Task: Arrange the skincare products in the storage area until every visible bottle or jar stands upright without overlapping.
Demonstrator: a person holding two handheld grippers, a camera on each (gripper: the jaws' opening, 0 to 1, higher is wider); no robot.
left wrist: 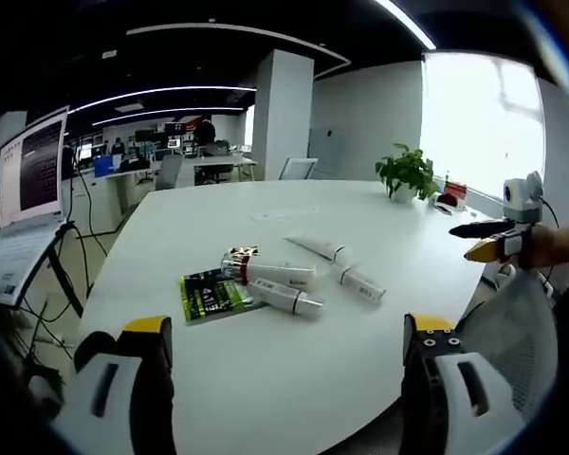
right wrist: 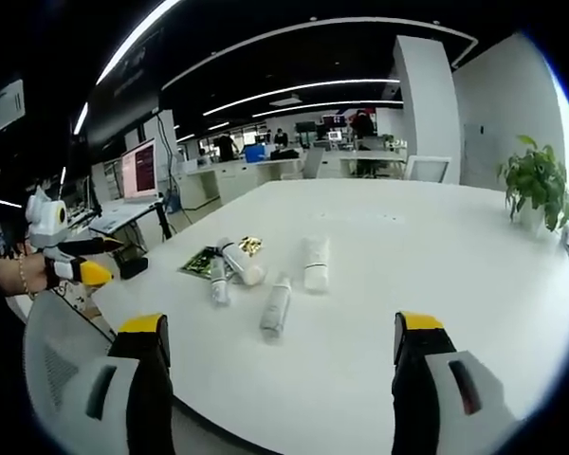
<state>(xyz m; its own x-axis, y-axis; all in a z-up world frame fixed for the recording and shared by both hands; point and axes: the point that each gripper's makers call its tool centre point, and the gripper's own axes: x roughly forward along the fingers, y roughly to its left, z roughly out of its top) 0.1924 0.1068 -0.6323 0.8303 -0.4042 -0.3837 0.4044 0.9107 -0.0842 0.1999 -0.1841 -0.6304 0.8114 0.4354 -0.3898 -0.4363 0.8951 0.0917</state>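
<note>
Several white skincare tubes lie flat near the middle of the white table (left wrist: 266, 379). One tube (left wrist: 270, 273) rests partly on a green packet (left wrist: 209, 294), another (left wrist: 286, 297) lies just in front, and two more (left wrist: 318, 248) (left wrist: 360, 282) lie to the right. My left gripper (left wrist: 287, 324) is open above the table's near edge, short of the tubes. From the other side, my right gripper (right wrist: 281, 327) is open too, the nearest tube (right wrist: 275, 308) lying ahead between its jaws. Other tubes (right wrist: 313, 263) (right wrist: 239, 263) (right wrist: 218, 282) lie beyond, beside the green packet (right wrist: 201, 263).
A potted plant (left wrist: 406, 173) stands at the table's far side by the window. A mesh chair back (right wrist: 57, 370) is at the table's edge. A hand holds the right gripper (left wrist: 488, 242) at the right, and the left gripper (right wrist: 76, 265) shows at the left. Desks and monitors fill the background.
</note>
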